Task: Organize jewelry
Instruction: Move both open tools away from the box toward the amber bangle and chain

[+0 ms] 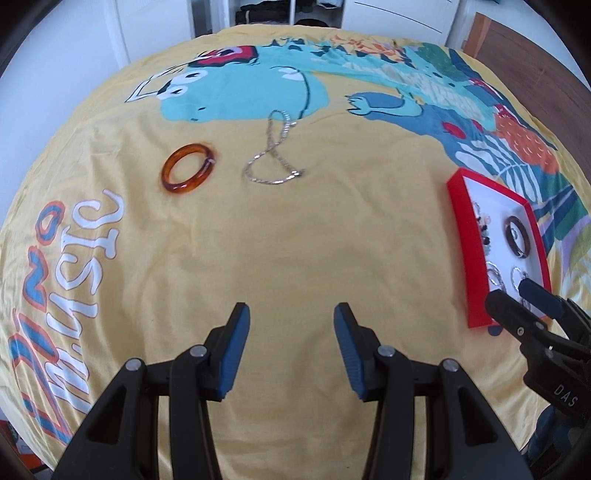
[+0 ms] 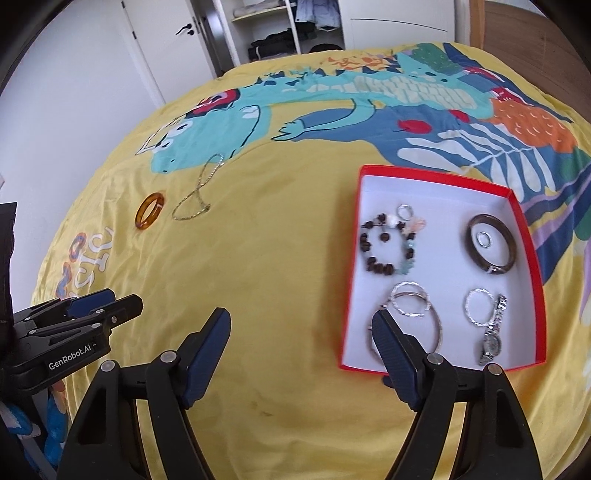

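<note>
An amber bangle [image 1: 188, 168] and a silver chain necklace [image 1: 275, 155] lie loose on the yellow bedspread; both also show in the right wrist view, the bangle [image 2: 149, 209] and the chain [image 2: 195, 195]. A red box with a white inside [image 2: 436, 192] holds a beaded bracelet [image 2: 389, 247], a dark brown bangle [image 2: 491, 249], silver hoops [image 2: 412, 302] and a silver watch [image 2: 493, 336]. The box shows at the right of the left wrist view [image 1: 458, 206]. My left gripper [image 1: 291, 314] is open and empty above bare cloth. My right gripper [image 2: 301, 319] is open and empty, its right finger over the box's near left corner.
The bedspread [image 1: 295, 240] carries a dinosaur print and "Dino Music" lettering. A white door [image 2: 155, 48] and open wardrobe shelves [image 2: 280, 33] stand beyond the bed. A wooden headboard [image 2: 535, 33] is at the far right.
</note>
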Motion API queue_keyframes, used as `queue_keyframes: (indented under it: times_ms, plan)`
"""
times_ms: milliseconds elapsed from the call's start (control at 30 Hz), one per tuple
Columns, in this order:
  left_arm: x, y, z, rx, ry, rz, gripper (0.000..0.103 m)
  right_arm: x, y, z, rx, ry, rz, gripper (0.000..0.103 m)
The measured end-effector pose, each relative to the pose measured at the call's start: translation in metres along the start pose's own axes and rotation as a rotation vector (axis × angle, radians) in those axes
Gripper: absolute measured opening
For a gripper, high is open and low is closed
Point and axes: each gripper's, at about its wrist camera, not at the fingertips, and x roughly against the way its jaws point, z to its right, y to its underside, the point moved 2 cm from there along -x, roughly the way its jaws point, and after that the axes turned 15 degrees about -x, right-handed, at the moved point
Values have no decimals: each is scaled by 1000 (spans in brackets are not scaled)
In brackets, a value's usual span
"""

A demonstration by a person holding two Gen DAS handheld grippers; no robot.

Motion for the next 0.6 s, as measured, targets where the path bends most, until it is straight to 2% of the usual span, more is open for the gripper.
queue_keyframes:
  times_ms: [333, 600]
  plan:
    - [-12, 14, -62, 112, -24, -16, 45, -25, 0, -40, 47, -28, -39, 73]
    - [-28, 8, -114, 174, -81, -14, 45, -47, -12, -68, 82, -54, -52, 70]
